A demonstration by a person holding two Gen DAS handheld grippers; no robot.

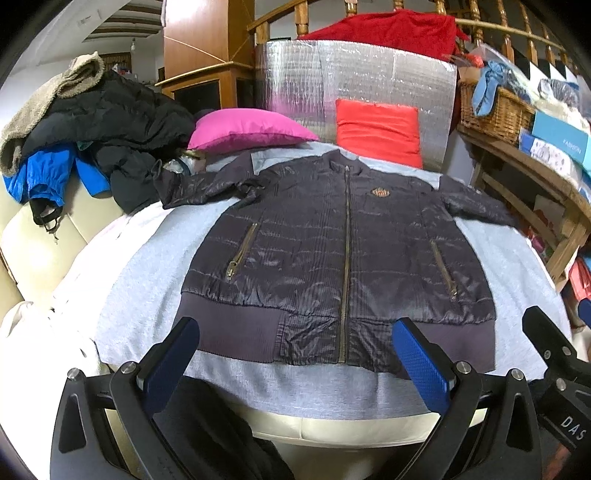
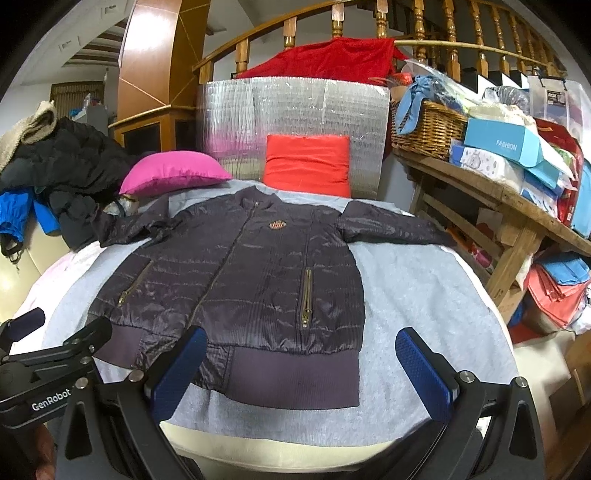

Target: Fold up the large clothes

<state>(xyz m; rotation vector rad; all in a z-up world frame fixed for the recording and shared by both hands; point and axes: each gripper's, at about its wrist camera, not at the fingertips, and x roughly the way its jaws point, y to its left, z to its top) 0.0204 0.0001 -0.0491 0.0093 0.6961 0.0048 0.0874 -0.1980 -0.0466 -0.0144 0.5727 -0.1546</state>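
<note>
A grey blanket (image 1: 155, 266) covers a cream, padded surface, and a dark quilted jacket (image 1: 332, 251) lies flat on it, front up, zipped, both sleeves spread out to the sides. Behind the collar sit a pink pillow (image 1: 251, 129) and a red cushion (image 1: 376, 129) against a silver foil panel (image 1: 362, 74), with a red cloth (image 1: 391, 29) draped over the wooden railing above. A heap of clothes (image 1: 96, 140), black, blue and beige, rests at the left.

The left gripper (image 1: 295, 365) hovers released, jaws wide apart, above the jacket's hem, holding nothing. The right gripper (image 2: 301, 373) is likewise spread wide over the hem's right part, empty.

The right wrist view takes in more of the wooden bench (image 2: 491, 192) loaded with a wicker basket (image 2: 428, 129) and boxes (image 2: 509, 147), and folded fabric stacked underneath. The left wrist view shows more of the clothes heap.
</note>
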